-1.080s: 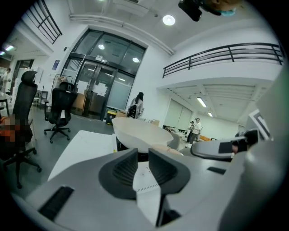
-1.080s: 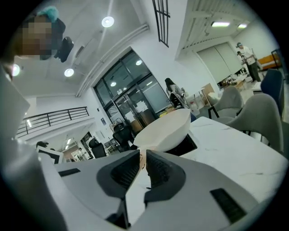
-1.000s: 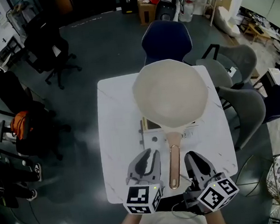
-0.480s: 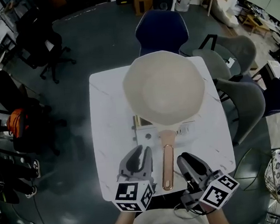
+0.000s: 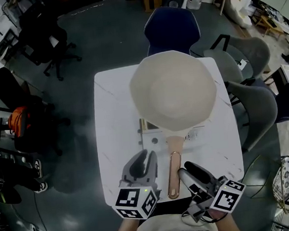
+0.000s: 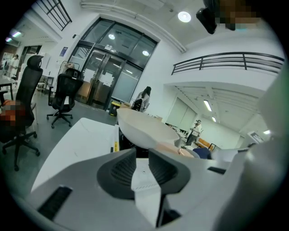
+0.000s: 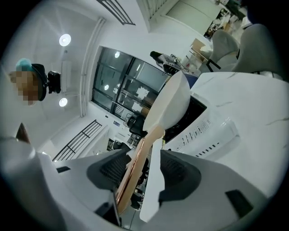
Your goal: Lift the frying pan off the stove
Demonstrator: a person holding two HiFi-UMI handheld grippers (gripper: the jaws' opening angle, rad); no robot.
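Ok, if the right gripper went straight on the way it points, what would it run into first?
The frying pan's handle: it lies between the opening jaws of the right gripper. Pushed further along it, the gripper would probably reach the pan bowl, though depth is unclear.

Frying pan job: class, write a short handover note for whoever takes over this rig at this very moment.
Left gripper: shut, empty, just left of the handle.
Right gripper: jaws opening, handle between them, not clamped.
Frying pan: sitting on the stove on the white table.
Done: right gripper lined up on the handle.
Left to do: close on the handle and lift the pan off the stove.
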